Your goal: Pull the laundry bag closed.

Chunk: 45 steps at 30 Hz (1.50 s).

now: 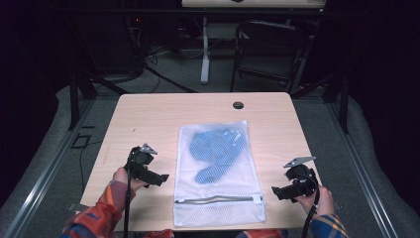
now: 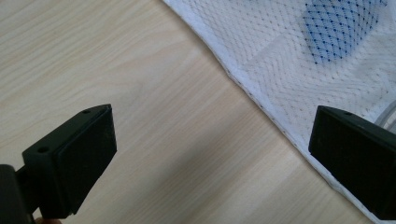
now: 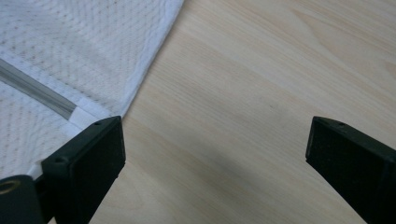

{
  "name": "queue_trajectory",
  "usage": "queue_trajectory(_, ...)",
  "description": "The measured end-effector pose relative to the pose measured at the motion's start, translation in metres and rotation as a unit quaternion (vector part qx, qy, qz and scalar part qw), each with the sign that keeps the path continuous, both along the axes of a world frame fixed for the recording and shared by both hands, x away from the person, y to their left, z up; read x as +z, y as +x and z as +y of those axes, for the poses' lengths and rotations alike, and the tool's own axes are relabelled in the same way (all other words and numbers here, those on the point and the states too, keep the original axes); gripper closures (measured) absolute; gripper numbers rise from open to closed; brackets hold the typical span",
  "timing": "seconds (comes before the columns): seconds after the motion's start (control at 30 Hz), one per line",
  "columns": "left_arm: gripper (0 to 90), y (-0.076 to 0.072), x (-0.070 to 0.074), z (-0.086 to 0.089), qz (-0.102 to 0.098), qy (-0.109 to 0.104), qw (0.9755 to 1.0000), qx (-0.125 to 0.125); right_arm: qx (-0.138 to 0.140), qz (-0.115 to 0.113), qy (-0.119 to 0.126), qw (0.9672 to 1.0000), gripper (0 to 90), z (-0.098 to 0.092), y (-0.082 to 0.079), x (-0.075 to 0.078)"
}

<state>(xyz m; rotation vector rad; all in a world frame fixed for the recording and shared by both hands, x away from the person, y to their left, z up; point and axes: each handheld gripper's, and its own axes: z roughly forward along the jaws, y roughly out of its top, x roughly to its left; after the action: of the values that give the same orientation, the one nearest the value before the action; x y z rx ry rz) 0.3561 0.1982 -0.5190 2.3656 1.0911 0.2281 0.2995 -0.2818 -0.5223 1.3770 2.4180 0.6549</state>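
Observation:
A white mesh laundry bag (image 1: 218, 168) lies flat in the middle of the wooden table (image 1: 148, 119), with a blue garment (image 1: 214, 148) inside it and a grey zipper (image 1: 218, 199) near its front end. My left gripper (image 1: 163, 177) hovers just left of the bag, open with nothing between its jaws; in the left gripper view the gripper (image 2: 210, 158) stands over bare wood beside the bag's edge (image 2: 261, 98). My right gripper (image 1: 276, 192) sits to the right of the bag's front corner, open and empty. The right gripper view has that gripper (image 3: 215, 158) beside the bag (image 3: 84, 56) and its zipper (image 3: 37, 91).
A round cable hole (image 1: 238, 105) sits near the table's far edge. Beyond the table stand a dark chair (image 1: 267, 49) and a white desk leg (image 1: 204, 49). Bare wood lies on both sides of the bag.

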Motion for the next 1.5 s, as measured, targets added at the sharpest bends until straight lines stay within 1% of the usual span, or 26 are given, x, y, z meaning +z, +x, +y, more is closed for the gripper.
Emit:
queue_trajectory(0.07, 1.5, 0.0, 0.0, 0.0, 0.002, 0.001, 1.0, -0.006, 0.006, 0.003, 0.002, 1.0, 4.4, 0.002, 0.0, 0.0)
queue_trajectory(0.13, 2.1, -0.001, 0.0, 0.0, 0.001, 0.002, 1.0, -0.005, 0.011, 0.002, 0.003, 0.9999, 4.5, 0.005, -0.001, 0.001)
queue_trajectory(0.23, 2.2, -0.002, -0.002, -0.001, 0.008, 0.002, 0.9999, -0.009, 0.022, 0.007, 0.007, 0.9997, 4.7, 0.01, -0.001, 0.002)
queue_trajectory(0.27, 2.2, -0.001, -0.003, -0.003, 0.015, 0.0, 0.9998, -0.012, 0.024, 0.009, 0.006, 0.9997, 4.8, 0.012, -0.001, 0.003)
queue_trajectory(0.37, 1.9, -0.001, -0.004, -0.004, 0.015, 0.005, 0.9998, -0.016, 0.033, 0.014, 0.006, 0.9993, 4.7, 0.018, -0.002, 0.004)
queue_trajectory(0.47, 1.9, -0.001, -0.004, -0.003, 0.014, 0.003, 0.9998, -0.014, 0.044, 0.01, 0.009, 0.9989, 4.7, 0.022, -0.002, 0.006)
queue_trajectory(0.57, 1.9, -0.001, -0.004, -0.002, 0.019, 0.001, 0.9997, -0.015, 0.046, 0.004, 0.011, 0.9989, 4.8, 0.026, -0.002, 0.007)
queue_trajectory(0.6, 2.0, -0.002, -0.003, -0.002, 0.019, -0.004, 0.9997, -0.015, 0.056, 0.005, 0.013, 0.9983, 5.3, 0.03, -0.002, 0.008)
queue_trajectory(0.63, 2.2, -0.002, -0.003, -0.002, 0.019, -0.004, 0.9997, -0.015, 0.056, 0.005, 0.013, 0.9983, 5.3, 0.03, -0.002, 0.008)
queue_trajectory(0.67, 2.3, -0.002, -0.003, -0.002, 0.02, -0.004, 0.9997, -0.014, 0.068, 0.001, 0.007, 0.9977, 5.7, 0.034, -0.002, 0.01)
queue_trajectory(0.77, 2.2, -0.001, -0.004, -0.002, 0.024, -0.004, 0.9996, -0.015, 0.07, -0.002, 0.014, 0.9975, 5.7, 0.037, -0.002, 0.012)
queue_trajectory(0.8, 2.2, -0.001, -0.004, -0.002, 0.023, -0.003, 0.9996, -0.016, 0.077, -0.005, 0.013, 0.9969, 5.8, 0.04, -0.002, 0.015)
queue_trajectory(0.87, 2.2, -0.002, -0.004, -0.004, 0.026, -0.007, 0.9995, -0.018, 0.077, -0.006, 0.018, 0.9969, 5.9, 0.043, -0.002, 0.015)
queue_trajectory(0.93, 2.2, -0.001, -0.005, -0.005, 0.027, -0.005, 0.9993, -0.024, 0.089, -0.005, 0.023, 0.9958, 6.3, 0.049, -0.001, 0.014)
queue_trajectory(1.03, 2.3, -0.001, -0.005, -0.005, 0.03, -0.003, 0.9992, -0.025, 0.092, -0.003, 0.029, 0.9953, 6.9, 0.053, 0.001, 0.013)
queue_trajectory(1.07, 2.4, -0.001, -0.005, -0.006, 0.031, -0.006, 0.9991, -0.028, 0.096, -0.004, 0.041, 0.9945, 7.8, 0.057, 0.001, 0.013)
queue_trajectory(1.17, 3.0, -0.001, -0.004, -0.008, 0.03, -0.007, 0.999, -0.033, 0.104, -0.001, 0.042, 0.9937, 8.2, 0.062, 0.001, 0.014)
queue_trajectory(1.2, 3.5, -0.001, -0.005, -0.011, 0.034, -0.008, 0.9987, -0.038, 0.117, 0.001, 0.047, 0.9921, 8.7, 0.069, 0.001, 0.013)
queue_trajectory(1.23, 3.7, -0.001, -0.005, -0.011, 0.034, -0.008, 0.9987, -0.038, 0.117, 0.001, 0.047, 0.9921, 8.7, 0.069, 0.001, 0.013)
queue_trajectory(1.27, 3.8, -0.001, -0.006, -0.013, 0.036, -0.004, 0.9982, -0.048, 0.124, 0.004, 0.052, 0.991, 9.9, 0.077, 0.0, 0.012)
queue_trajectory(1.3, 4.1, -0.001, -0.006, -0.013, 0.036, -0.004, 0.9982, -0.048, 0.124, 0.004, 0.052, 0.991, 9.9, 0.077, 0.0, 0.012)
queue_trajectory(1.33, 4.5, 0.0, -0.007, -0.015, 0.038, -0.001, 0.9978, -0.054, 0.134, 0.008, 0.047, 0.9898, 11.9, 0.085, 0.0, 0.011)
queue_trajectory(1.37, 4.4, 0.0, -0.007, -0.015, 0.038, -0.001, 0.9978, -0.054, 0.134, 0.008, 0.047, 0.9898, 11.9, 0.085, 0.0, 0.011)
queue_trajectory(1.4, 4.5, 0.0, -0.009, -0.015, 0.045, -0.008, 0.997, -0.063, 0.138, 0.009, 0.048, 0.9892, 14.0, 0.092, 0.001, 0.011)
queue_trajectory(1.47, 4.6, 0.001, -0.009, -0.016, 0.048, -0.008, 0.9968, -0.064, 0.139, 0.009, 0.049, 0.989, 14.4, 0.095, 0.001, 0.011)
queue_trajectory(1.5, 4.7, 0.001, -0.01, -0.016, 0.048, -0.009, 0.9967, -0.066, 0.144, 0.011, 0.051, 0.9882, 15.0, 0.098, 0.002, 0.012)
